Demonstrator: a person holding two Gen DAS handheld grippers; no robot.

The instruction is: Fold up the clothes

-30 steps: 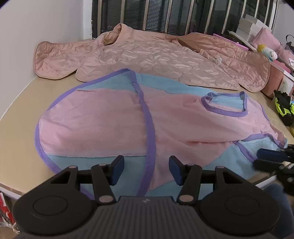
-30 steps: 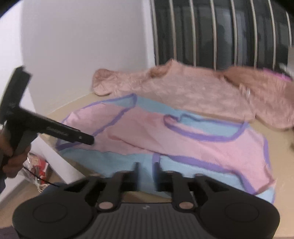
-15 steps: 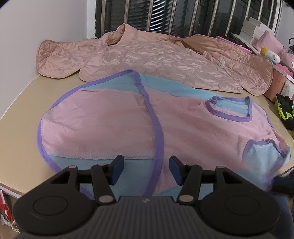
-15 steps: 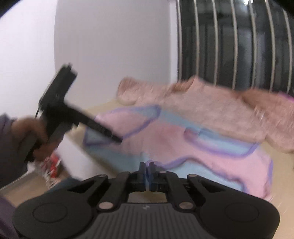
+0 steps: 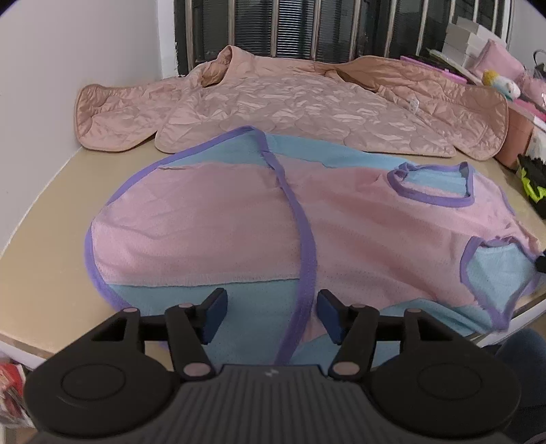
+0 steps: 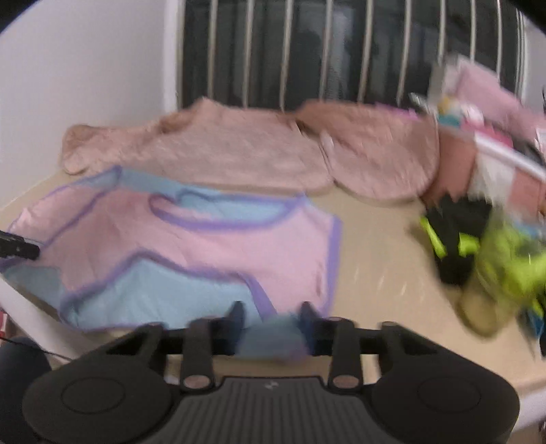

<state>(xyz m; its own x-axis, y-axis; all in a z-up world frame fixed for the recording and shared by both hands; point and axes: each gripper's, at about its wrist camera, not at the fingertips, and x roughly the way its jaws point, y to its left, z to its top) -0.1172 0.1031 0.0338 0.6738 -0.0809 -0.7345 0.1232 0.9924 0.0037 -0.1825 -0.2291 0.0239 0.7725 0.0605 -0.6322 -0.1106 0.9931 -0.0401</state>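
Fabric of the pink-and-blue vest (image 6: 211, 246) sat bunched in your right gripper (image 6: 273, 316) as its jaws reopened, while your left gripper (image 5: 271, 307) gaped empty.

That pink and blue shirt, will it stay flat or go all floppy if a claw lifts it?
Probably floppy: the pink and blue shirt lies thin and flat on the table. A bunched bit already sags between the right claw pads. Likely light too.

Barred window (image 5: 307, 30), stacked boxes (image 5: 467, 37), plush toy (image 5: 505, 83) beside table (image 5: 51, 191)
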